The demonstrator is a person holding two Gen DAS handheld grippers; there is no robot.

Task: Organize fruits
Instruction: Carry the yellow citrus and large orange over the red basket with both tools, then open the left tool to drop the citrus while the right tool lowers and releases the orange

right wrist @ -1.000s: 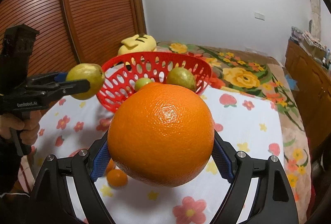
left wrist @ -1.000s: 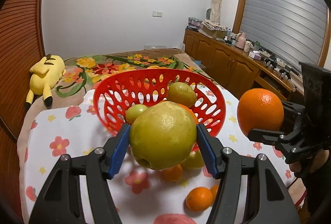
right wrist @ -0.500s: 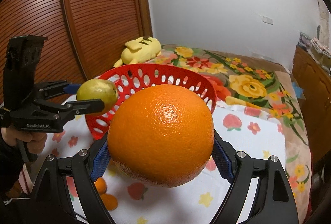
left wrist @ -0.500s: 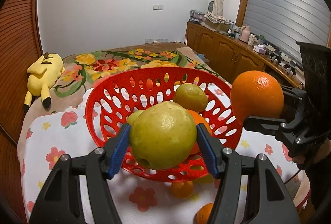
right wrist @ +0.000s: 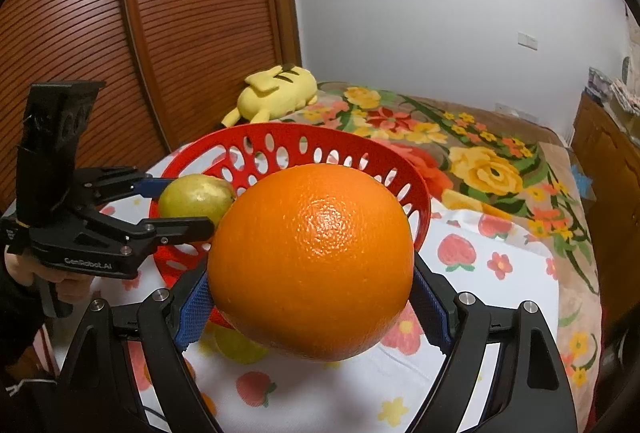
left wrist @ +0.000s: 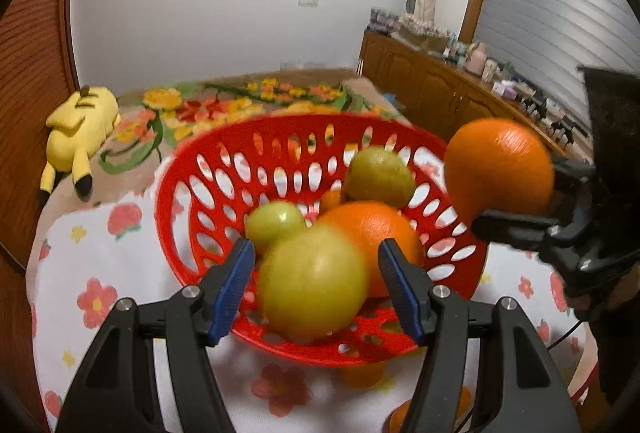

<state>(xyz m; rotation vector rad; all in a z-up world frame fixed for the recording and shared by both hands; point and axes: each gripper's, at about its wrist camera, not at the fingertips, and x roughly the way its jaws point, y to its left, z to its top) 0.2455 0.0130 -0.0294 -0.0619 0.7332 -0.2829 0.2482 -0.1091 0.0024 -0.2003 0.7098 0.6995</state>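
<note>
left gripper fingers released around the pear; right gripper fingers grasping the orange.

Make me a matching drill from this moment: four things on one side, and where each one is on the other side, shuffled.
Things:
1. large orange
2. blurred yellow-green fruit
3. yellow plush toy
4. red basket

Places:
A. lying on the floral bedspread
B. standing on the white flower-print cloth
C. clamped in the right gripper
D. over the basket, inside the left gripper, with gaps to both fingers

Pairs: 1-C, 2-D, 3-A, 4-B
</note>
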